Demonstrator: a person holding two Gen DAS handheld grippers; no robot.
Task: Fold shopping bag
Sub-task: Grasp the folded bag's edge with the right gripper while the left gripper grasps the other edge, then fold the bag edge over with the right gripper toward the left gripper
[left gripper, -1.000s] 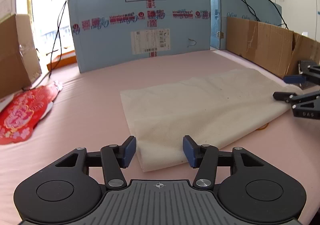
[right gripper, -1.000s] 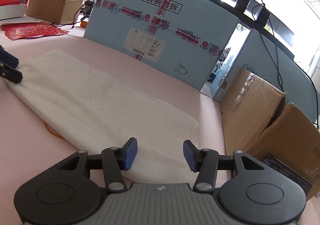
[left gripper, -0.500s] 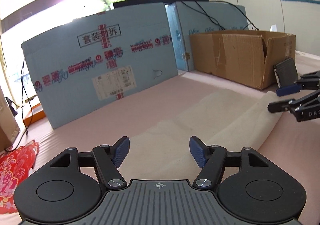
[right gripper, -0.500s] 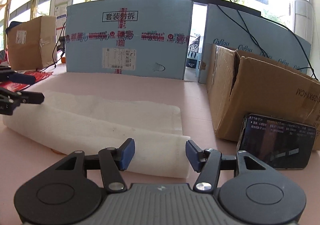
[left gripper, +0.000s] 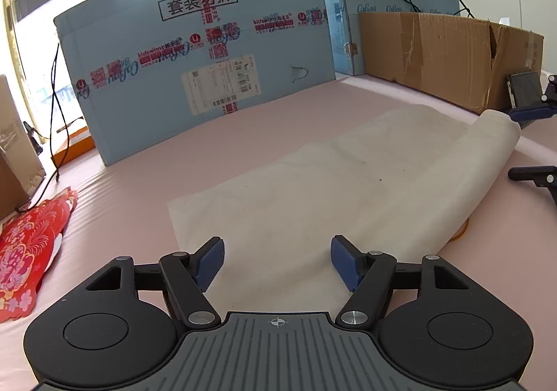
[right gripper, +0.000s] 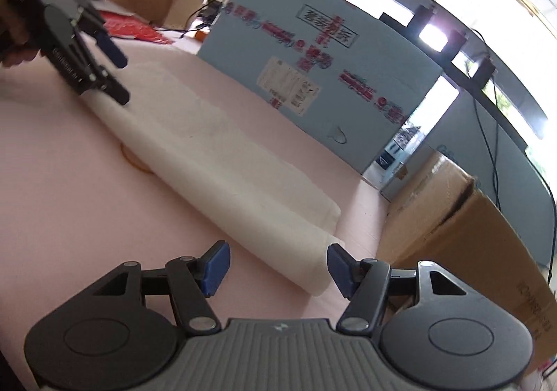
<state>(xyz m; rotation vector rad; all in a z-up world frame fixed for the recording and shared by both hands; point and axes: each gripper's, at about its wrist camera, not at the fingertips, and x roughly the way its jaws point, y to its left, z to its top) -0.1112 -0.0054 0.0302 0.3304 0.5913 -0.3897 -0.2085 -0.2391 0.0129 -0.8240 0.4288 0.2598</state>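
Both grippers, left gripper (left gripper: 277,260) and right gripper (right gripper: 275,265), hold jaws apart over the soft, cream, loosely rolled shopping bag (left gripper: 348,182).

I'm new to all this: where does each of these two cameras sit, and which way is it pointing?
Left wrist view: sits on the left gripper, looking forward over its open fingers along the cream shopping bag toward the blue board; the right gripper shows at the right edge.
Right wrist view: sits on the right gripper, tilted, looking along the bag's rolled edge; the left gripper shows top left.
Shared: bag, pink table, blue board, brown box.
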